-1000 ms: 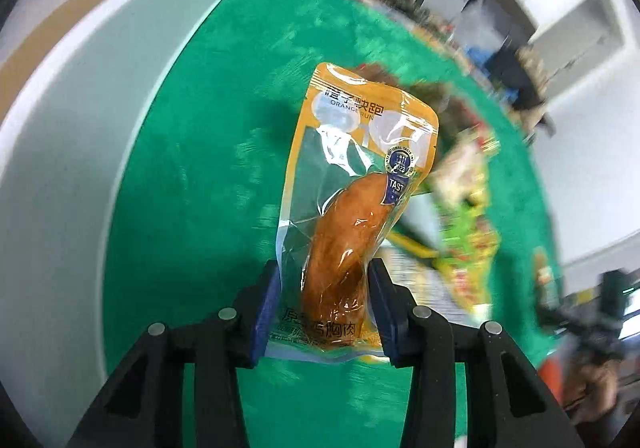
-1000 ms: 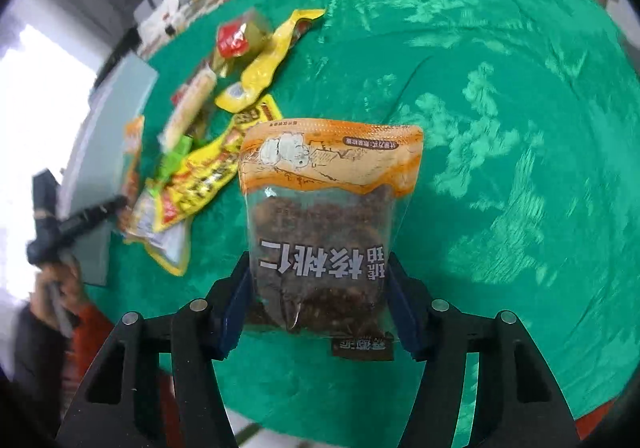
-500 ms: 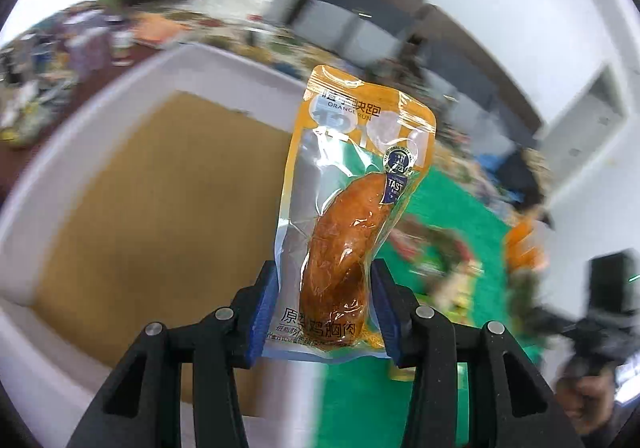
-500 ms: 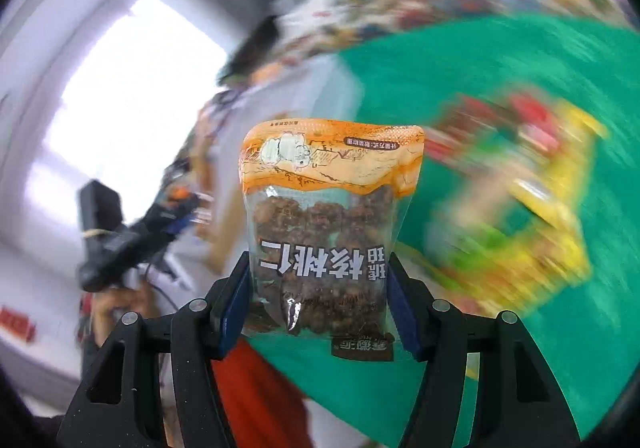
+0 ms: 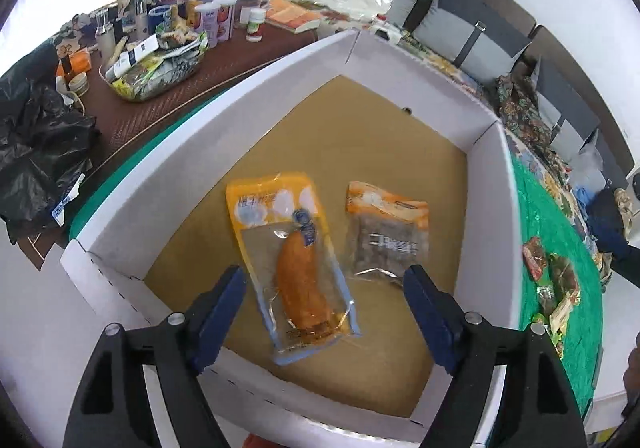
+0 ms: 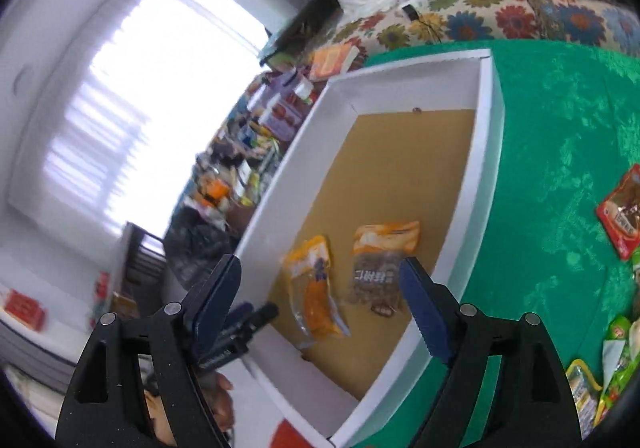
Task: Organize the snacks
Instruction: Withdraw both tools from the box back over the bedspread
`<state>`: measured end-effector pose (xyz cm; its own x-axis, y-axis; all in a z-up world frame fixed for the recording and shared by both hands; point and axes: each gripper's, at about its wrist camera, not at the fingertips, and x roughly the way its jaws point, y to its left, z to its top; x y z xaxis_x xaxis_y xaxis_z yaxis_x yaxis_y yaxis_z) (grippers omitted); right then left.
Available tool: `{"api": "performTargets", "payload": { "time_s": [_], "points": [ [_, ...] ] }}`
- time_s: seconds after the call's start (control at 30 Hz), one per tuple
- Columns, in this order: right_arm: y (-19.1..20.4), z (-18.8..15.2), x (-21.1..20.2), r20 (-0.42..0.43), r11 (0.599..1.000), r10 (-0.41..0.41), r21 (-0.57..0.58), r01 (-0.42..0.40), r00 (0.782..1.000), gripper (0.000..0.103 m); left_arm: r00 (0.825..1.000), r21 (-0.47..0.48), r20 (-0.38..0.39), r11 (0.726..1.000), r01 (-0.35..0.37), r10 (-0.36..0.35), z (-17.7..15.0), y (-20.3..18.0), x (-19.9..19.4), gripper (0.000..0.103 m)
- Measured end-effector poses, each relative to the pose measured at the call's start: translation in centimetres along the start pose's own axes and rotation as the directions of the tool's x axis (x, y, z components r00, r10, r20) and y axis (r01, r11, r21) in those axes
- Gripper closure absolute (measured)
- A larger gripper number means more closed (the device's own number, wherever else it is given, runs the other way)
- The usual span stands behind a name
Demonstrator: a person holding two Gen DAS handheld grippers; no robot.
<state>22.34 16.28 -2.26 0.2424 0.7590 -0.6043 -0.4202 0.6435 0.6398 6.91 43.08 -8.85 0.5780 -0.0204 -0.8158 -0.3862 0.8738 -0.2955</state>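
Both tools hang over the white box (image 5: 486,183), jaws spread wide and holding nothing; each has just been opening, and the packets now lie free on the brown box floor, no longer between the pads. Beneath the left tool (image 5: 320,312) lies the sausage packet (image 5: 294,268), flat, its long axis running away from the tool and tilted slightly to that tool's left. Just beside it, toward the left tool's right finger, lies the walnut packet (image 5: 386,238), apart from the first and directly ahead of the right tool (image 6: 320,300). The snacks left to sort, the loose wrappers (image 6: 618,213), lie on the green counter (image 6: 560,127) outside the box, to the right of both tools. The right tool appears the nearer to them, so the next reach probably runs rightward, over the box's wall.
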Motion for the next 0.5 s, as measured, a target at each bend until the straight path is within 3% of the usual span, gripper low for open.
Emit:
{"api": "performTargets", "payload": {
  "time_s": [0.13, 0.23, 0.3, 0.33, 0.37, 0.47, 0.5],
  "points": [
    [-2.1, -0.8, -5.4, 0.083, 0.994, -0.108, -0.019, 0.11, 0.991, 0.019, 0.995, 0.054, 0.082, 0.997, 0.056, -0.061, 0.1, -4.5, -0.6, 0.023],
    [-6.1, -3.5, -8.8, 0.142, 0.964, -0.259, -0.024, 0.265, 0.955, 0.019, 0.977, 0.142, 0.105, 0.975, 0.172, -0.187, -0.6, -9.8, -0.2, 0.023],
    [-9.6, -6.8, -10.9, 0.172, 0.91, -0.401, -0.035, 0.413, 0.9, 0.019, 0.966, 0.216, 0.102, 0.953, 0.214, -0.239, -1.3, -13.6, 0.7, 0.023],
    [-11.8, -8.9, -11.8, 0.172, 0.869, -0.48, -0.036, 0.493, 0.86, 0.019, 0.966, 0.246, 0.103, 0.947, 0.207, -0.238, -1.5, -14.9, 1.1, 0.023],
    [-13.4, -10.4, -12.6, 0.17, 0.839, -0.53, -0.034, 0.543, 0.83, 0.019, 0.972, 0.302, 0.108, 0.938, 0.169, -0.209, -1.9, -16.8, 2.0, 0.023],
    [-19.5, -16.4, -16.1, 0.157, 0.719, -0.686, 0.001, 0.695, 0.71, 0.019, 0.992, 0.399, 0.082, 0.915, 0.054, -0.094, -3.1, -19.9, 4.9, 0.023],
    [-20.7, -17.4, -17.0, 0.152, 0.701, -0.707, 0.018, 0.713, 0.691, 0.019, 0.995, 0.412, 0.061, 0.91, 0.049, -0.081, -3.6, -20.2, 5.5, 0.023]
  ]
}}
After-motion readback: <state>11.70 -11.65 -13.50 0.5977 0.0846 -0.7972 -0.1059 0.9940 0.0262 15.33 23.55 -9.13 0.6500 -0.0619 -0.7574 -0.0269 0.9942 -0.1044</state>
